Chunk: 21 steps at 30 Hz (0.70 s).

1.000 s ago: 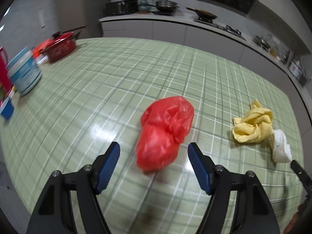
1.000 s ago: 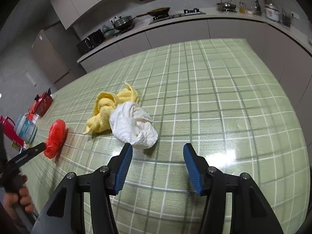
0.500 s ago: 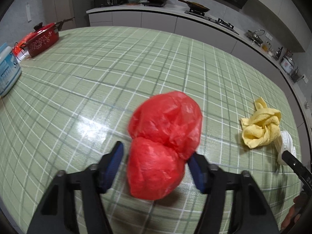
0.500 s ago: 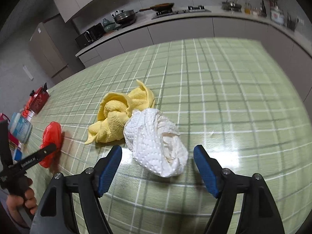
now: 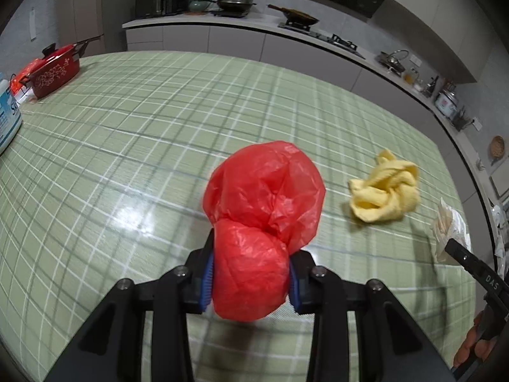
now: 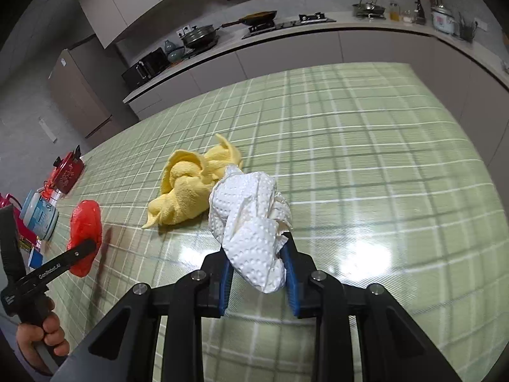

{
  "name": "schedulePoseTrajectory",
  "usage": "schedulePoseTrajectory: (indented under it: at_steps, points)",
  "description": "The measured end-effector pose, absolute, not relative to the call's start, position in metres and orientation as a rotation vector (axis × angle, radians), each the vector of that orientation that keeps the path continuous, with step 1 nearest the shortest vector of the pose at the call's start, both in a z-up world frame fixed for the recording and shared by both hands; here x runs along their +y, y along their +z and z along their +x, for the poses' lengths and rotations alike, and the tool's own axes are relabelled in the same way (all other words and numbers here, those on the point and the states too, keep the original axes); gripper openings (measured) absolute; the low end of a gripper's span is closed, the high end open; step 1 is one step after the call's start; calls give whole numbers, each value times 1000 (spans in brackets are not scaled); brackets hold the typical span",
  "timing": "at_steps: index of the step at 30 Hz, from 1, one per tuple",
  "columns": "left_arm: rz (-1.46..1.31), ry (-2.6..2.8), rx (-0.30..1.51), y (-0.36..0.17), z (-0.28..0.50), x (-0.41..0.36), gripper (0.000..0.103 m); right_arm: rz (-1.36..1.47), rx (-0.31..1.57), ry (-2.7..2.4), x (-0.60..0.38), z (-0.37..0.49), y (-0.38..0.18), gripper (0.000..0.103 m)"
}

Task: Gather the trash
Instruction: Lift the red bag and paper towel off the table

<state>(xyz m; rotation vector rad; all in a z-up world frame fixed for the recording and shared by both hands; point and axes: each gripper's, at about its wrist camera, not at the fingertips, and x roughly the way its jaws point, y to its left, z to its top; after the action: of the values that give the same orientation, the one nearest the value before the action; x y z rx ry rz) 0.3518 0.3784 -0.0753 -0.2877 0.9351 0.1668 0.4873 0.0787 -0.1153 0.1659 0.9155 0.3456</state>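
In the left wrist view the left hand-held gripper (image 5: 251,278) has just clenched on the crumpled red plastic bag (image 5: 254,238), above the green checked desk (image 5: 127,146), the crumpled yellow cloth (image 5: 385,197) lying nearby. The right wrist view shows the right hand-held gripper (image 6: 257,272), also just closed, pinching the wadded white paper towel (image 6: 251,222), touching the cloth; behind runs a grey kitchen counter (image 6: 318,31).

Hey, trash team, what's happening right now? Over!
Left gripper clamped on red bag. Right gripper clamped on paper towel. Yellow cloth touching towel.

Clamped red bag (image 5: 251,273); crumpled towel (image 6: 254,232)
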Motion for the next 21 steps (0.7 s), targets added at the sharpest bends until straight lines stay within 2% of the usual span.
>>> schedulePoseTrajectory:
  at_steps: [21]
  points:
    - [-262, 20, 948, -61, 301, 246, 38, 164, 879, 421, 7, 429, -91, 30]
